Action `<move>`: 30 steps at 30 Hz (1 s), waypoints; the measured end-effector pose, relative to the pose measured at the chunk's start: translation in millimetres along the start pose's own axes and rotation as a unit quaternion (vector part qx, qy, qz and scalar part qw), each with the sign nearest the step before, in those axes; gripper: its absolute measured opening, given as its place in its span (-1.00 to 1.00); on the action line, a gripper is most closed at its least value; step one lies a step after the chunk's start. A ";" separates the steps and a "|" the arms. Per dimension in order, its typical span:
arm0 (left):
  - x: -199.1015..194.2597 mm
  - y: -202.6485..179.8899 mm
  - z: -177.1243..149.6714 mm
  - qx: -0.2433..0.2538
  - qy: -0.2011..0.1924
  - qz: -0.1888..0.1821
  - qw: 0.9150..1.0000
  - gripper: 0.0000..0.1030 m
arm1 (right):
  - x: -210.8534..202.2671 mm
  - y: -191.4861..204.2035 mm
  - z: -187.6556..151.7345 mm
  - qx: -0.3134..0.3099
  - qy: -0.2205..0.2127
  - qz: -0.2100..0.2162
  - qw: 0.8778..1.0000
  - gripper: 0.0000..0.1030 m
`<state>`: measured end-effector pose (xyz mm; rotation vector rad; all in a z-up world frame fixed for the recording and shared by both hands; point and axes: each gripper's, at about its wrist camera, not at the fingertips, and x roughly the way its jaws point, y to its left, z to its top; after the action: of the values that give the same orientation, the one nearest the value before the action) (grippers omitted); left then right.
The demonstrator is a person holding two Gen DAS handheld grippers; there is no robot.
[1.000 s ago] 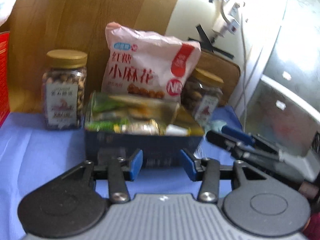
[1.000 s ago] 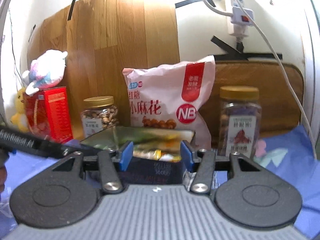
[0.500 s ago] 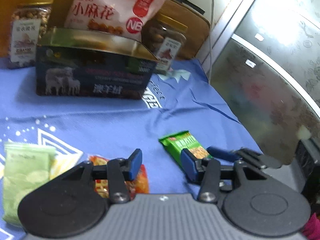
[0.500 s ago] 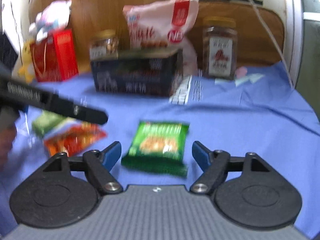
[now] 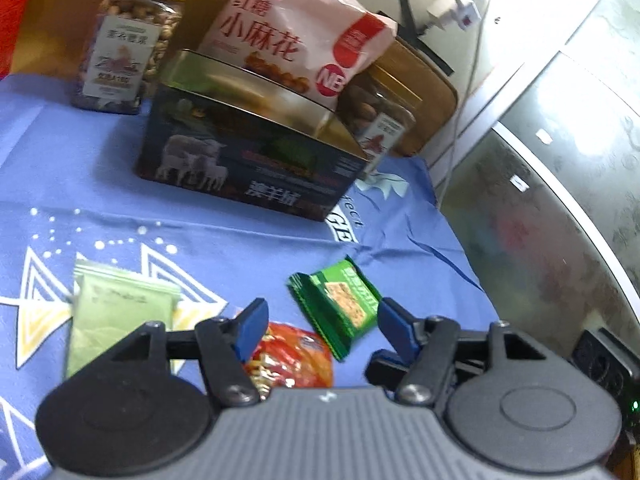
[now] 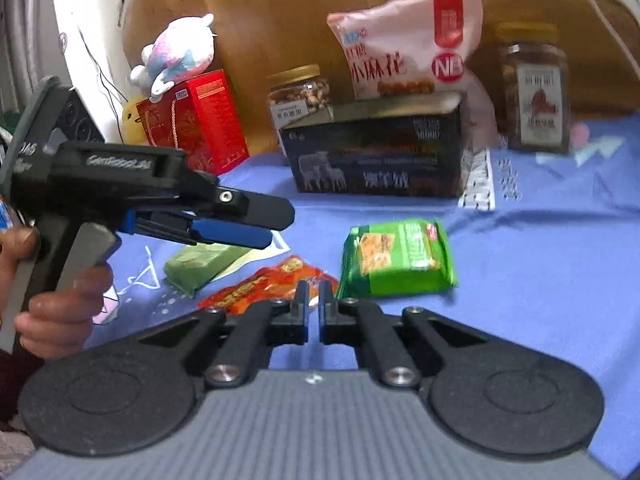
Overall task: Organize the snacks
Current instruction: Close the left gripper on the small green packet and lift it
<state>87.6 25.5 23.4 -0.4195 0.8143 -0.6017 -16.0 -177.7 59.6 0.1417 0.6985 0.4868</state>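
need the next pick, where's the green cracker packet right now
The green cracker packet lies flat on the blue cloth, in front of the dark tin and right of the red-orange packet.

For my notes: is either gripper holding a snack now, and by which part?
Nothing is held. The right gripper is shut and empty; the left gripper is open above the green packet.

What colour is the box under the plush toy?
Red, with gold print. The box shows best in the right wrist view, below the plush toy.
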 end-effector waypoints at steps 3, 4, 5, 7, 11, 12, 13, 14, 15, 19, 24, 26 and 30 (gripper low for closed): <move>2.6 -0.9 5.0 0.004 0.003 0.001 1.000 0.20 | -8.7 -13.8 2.7 0.022 -0.010 -0.004 1.000 -0.44; 4.6 -1.3 5.9 0.005 0.006 0.000 1.000 0.20 | -12.4 -20.6 3.1 0.035 -0.019 -0.013 0.999 -0.30; 7.8 -1.9 6.4 0.004 0.010 -0.004 1.000 0.20 | -15.6 -29.9 4.2 0.050 -0.029 -0.025 0.998 -0.28; 15.9 -4.2 6.6 -0.002 0.022 -0.013 1.000 0.20 | -17.1 -47.2 6.0 0.077 -0.038 -0.047 0.995 -0.24; 36.7 -12.4 5.9 0.004 0.047 -0.010 0.999 0.30 | -9.4 -62.4 7.5 0.073 -0.029 -0.069 0.994 -0.02; 42.3 -12.9 5.8 0.002 0.053 -0.008 0.999 0.36 | -4.3 -63.8 7.6 0.071 -0.021 -0.065 0.995 -0.02; 47.0 -12.5 5.5 -0.001 0.057 -0.006 0.998 0.39 | 1.0 -65.1 6.9 0.068 -0.013 -0.061 0.996 -0.02; 51.6 -11.6 5.3 -0.003 0.060 -0.007 0.998 0.37 | 8.8 -64.6 5.2 0.066 0.002 -0.054 0.996 -0.02; 54.6 -11.5 4.9 -0.004 0.060 -0.010 0.998 0.33 | 17.5 -61.9 2.3 0.060 0.016 -0.046 0.997 0.01; 60.1 -13.9 4.7 0.007 0.064 -0.002 0.998 -0.12 | 31.1 -30.1 -4.3 -0.025 0.019 -0.047 0.998 -0.24; 35.8 -16.8 10.8 0.025 0.033 0.007 0.999 -0.12 | 27.8 -5.5 -1.4 -0.085 -0.018 -0.074 0.993 -0.43; 19.9 -17.3 16.7 0.027 0.009 0.001 1.000 -0.12 | 21.3 -1.8 5.4 -0.087 -0.043 -0.067 0.993 -0.43; -1.9 -21.3 26.9 0.044 -0.029 0.014 0.999 -0.12 | 21.7 9.8 18.9 -0.101 -0.078 -0.053 0.990 -0.43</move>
<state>100.3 13.8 53.1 -0.3434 0.7343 -0.5950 6.8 -158.1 64.2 -0.0477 0.4969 0.4358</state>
